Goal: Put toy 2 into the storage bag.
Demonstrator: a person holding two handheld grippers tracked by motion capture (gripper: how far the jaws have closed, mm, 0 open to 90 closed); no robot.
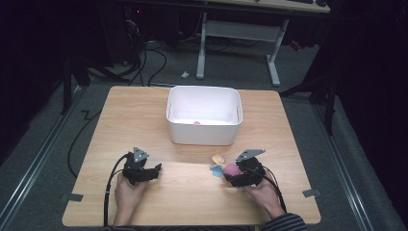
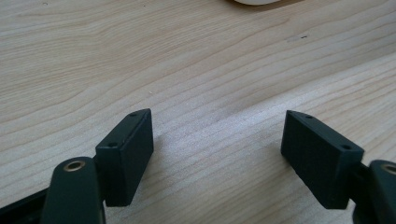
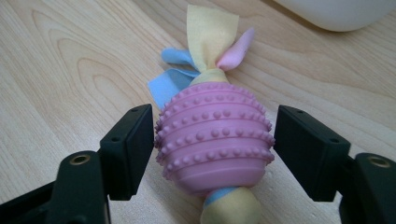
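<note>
Pink toy ball between the right fingers

Right gripper (image 3: 214, 140) straddles the toy (image 3: 215, 135) — pads beside it, not clearly pressing; left gripper (image 2: 217, 154) gapes over bare bench (image 2: 187, 56).

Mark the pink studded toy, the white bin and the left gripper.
pink studded toy (image 3: 215, 135): right gripper view, on its ribbed pink middle.
white bin (image 1: 204, 134): high view, on its near outer wall.
left gripper (image 2: 217, 149): left gripper view, midway between its open jaw tips.

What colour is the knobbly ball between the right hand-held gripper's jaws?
Pink, with rows of raised dots on the ball; clearest in the right gripper view.
</note>
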